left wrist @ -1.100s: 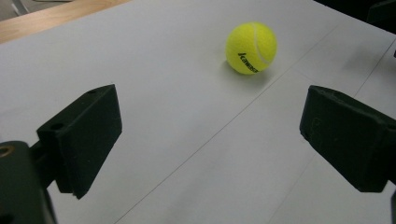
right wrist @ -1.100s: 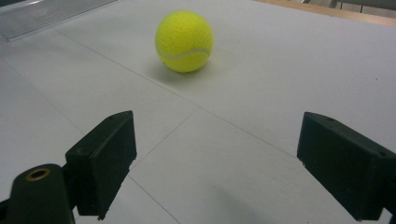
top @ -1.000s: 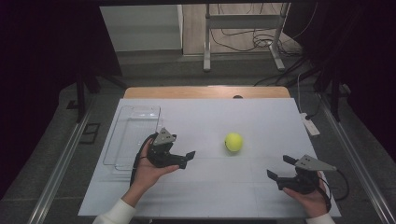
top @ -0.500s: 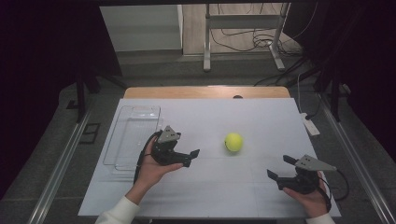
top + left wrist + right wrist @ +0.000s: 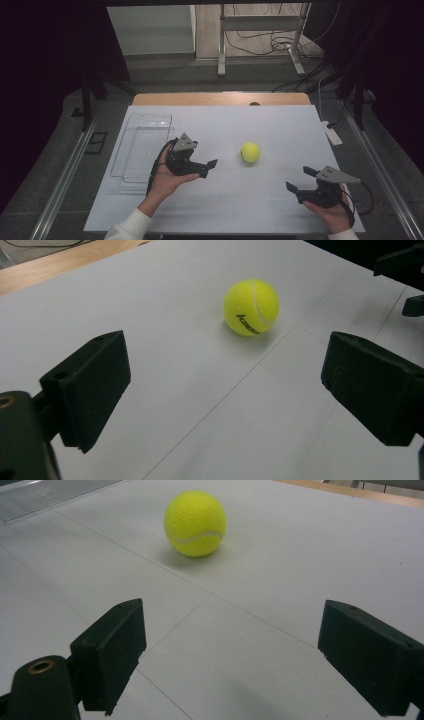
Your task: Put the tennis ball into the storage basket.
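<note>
Both pairs of black jaws are spread wide and hold nothing. Ahead of the left gripper's [image 5: 206, 167] jaws, a fuzzy yellow-green tennis ball [image 5: 250, 152] rests on the white table surface [image 5: 280, 125], apart from both jaw tips and touched by neither. In the left gripper view the ball [image 5: 251, 306] sits beyond the gap between the two jaws, closer in line with the right-hand jaw than the left-hand one, with dark printed lettering on its lower front and a pale curved seam across its face. In the right gripper view the same ball [image 5: 195, 523] lies farther ahead of the jaws, nearer in line with the left-hand jaw, with a white seam curving across its lower half and a soft shadow beneath it. The right gripper [image 5: 301, 181] is held low over the table, well apart from the ball, with its jaws pointing back toward the ball; its dark tips [image 5: 400, 270] also appear at the upper right edge of the left gripper view. Each gripper carries a grey three-cornered plate on top and is held in a person's hand, the left arm wearing a white sleeve [image 5: 131, 227]. Behind the left gripper, away from its jaws, a clear rectangular plastic tray [image 5: 131, 131] lies flat on the table. Faint thin lines cross the white surface between the jaws and the ball. A strip of light wooden table edge [image 5: 220, 98] runs along the far side.
</note>
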The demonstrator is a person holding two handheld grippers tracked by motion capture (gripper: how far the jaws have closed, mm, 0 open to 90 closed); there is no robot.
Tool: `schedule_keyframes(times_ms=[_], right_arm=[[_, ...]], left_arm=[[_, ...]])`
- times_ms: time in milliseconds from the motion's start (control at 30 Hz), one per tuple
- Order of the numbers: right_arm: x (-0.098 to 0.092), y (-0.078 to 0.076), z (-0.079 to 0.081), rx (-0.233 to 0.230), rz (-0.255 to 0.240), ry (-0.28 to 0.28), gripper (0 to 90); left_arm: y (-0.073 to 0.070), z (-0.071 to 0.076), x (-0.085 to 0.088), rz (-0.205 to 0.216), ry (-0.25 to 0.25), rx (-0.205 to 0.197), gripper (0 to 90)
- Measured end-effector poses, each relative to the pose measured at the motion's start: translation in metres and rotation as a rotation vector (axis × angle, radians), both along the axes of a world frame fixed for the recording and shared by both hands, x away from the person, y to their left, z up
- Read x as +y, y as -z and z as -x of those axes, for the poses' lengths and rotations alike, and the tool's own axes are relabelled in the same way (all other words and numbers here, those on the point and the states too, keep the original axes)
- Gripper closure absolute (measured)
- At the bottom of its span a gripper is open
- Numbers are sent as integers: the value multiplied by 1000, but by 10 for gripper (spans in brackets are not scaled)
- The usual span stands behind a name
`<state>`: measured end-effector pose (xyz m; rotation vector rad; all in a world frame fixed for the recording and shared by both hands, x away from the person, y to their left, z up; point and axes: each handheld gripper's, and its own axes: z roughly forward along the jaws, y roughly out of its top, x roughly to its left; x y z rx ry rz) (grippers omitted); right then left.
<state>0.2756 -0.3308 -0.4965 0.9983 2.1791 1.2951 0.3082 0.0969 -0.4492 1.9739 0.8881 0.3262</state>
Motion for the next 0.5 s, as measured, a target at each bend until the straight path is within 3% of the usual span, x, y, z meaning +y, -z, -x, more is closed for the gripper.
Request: schedule_keyframes(times_ms=[500], right_arm=[[0, 1, 0, 1, 5, -3, 124]], left_arm=[[-2, -8, -14, -4, 21, 2, 66]])
